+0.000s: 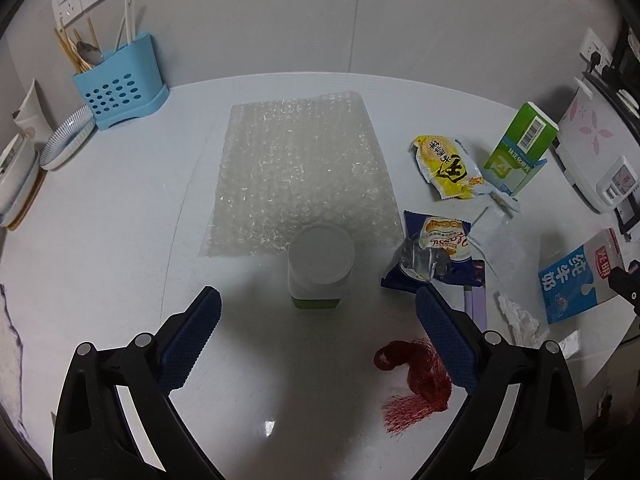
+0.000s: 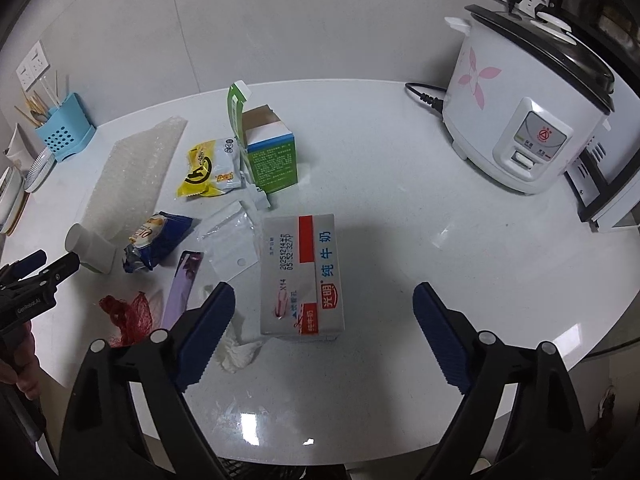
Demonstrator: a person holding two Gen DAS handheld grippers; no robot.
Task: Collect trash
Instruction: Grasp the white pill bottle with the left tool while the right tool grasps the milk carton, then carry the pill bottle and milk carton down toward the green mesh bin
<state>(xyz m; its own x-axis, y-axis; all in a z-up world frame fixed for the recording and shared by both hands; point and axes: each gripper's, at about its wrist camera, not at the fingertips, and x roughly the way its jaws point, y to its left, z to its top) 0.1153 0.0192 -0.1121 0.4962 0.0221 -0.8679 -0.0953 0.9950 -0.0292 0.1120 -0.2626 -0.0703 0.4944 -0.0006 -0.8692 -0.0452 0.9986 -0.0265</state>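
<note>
A: Trash lies scattered over the white table (image 2: pixel 400 208): a milk carton (image 2: pixel 302 276), an inverted paper cup (image 1: pixel 320 266), a yellow snack wrapper (image 1: pixel 448 168), a dark blue snack wrapper (image 1: pixel 434 252), an open green box (image 2: pixel 266 152), a red mesh net (image 1: pixel 416 380), a crumpled tissue (image 2: pixel 238 350) and a sheet of bubble wrap (image 1: pixel 300 176).

B: Where are the tongs?

A: The left gripper (image 1: pixel 318 332) hangs above the table with its jaws spread wide and nothing between them; the paper cup stands just ahead of the gap, touching the near edge of the bubble wrap. The red mesh net lies by its right finger.

B: And the other?

A: The right gripper (image 2: pixel 324 328) is also spread, nothing pinched. The milk carton lies flat just ahead, nearer its left finger (image 2: pixel 204 332), with the tissue at that finger's tip.

B: Anything else?

A: A rice cooker (image 2: pixel 524 108) at the far right, a blue cutlery holder (image 1: pixel 120 88) at the far left.
</note>
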